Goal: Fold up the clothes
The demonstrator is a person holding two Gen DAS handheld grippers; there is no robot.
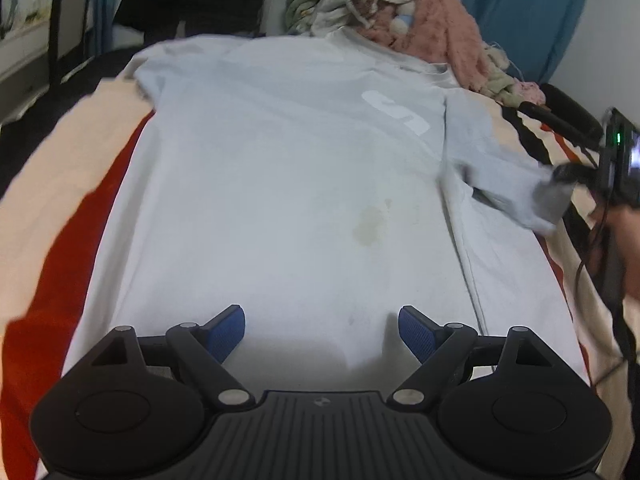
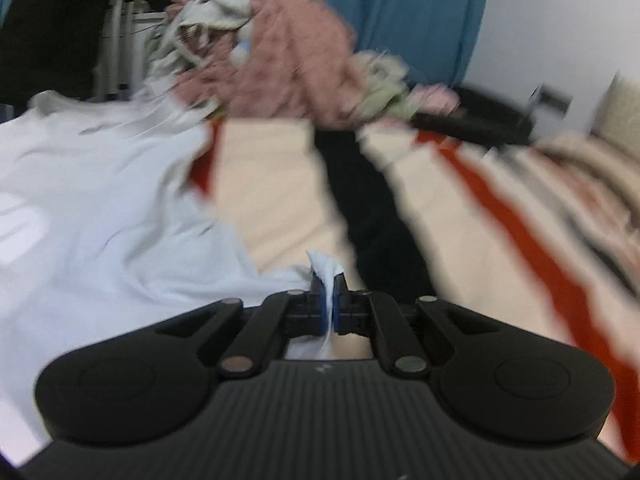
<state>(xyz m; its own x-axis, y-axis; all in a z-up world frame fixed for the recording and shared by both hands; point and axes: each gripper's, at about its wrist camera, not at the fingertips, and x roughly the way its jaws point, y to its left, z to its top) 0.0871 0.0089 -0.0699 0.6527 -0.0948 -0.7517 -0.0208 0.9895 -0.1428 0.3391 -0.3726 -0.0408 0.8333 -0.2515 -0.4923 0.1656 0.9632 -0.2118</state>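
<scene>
A pale blue T-shirt (image 1: 280, 180) with a white print lies spread flat on the bed, with a yellowish stain near its middle. My left gripper (image 1: 321, 316) hovers open over the shirt's near hem, with nothing between its blue pads. At the right edge, my right gripper (image 1: 558, 186) is shut on the end of the shirt's sleeve (image 1: 500, 184), which it holds lifted off the bed. In the blurred right wrist view, a bunch of sleeve fabric (image 2: 326, 266) is pinched in the right gripper (image 2: 329, 280). The rest of the T-shirt (image 2: 100, 220) trails off to the left.
A pile of unfolded clothes with a fluffy pink garment (image 1: 432, 28) sits at the far end of the bed. The bedspread (image 1: 52, 200) is cream with red and black stripes. A blue curtain (image 1: 528, 12) hangs behind. A long black object (image 2: 472, 120) lies at the far right.
</scene>
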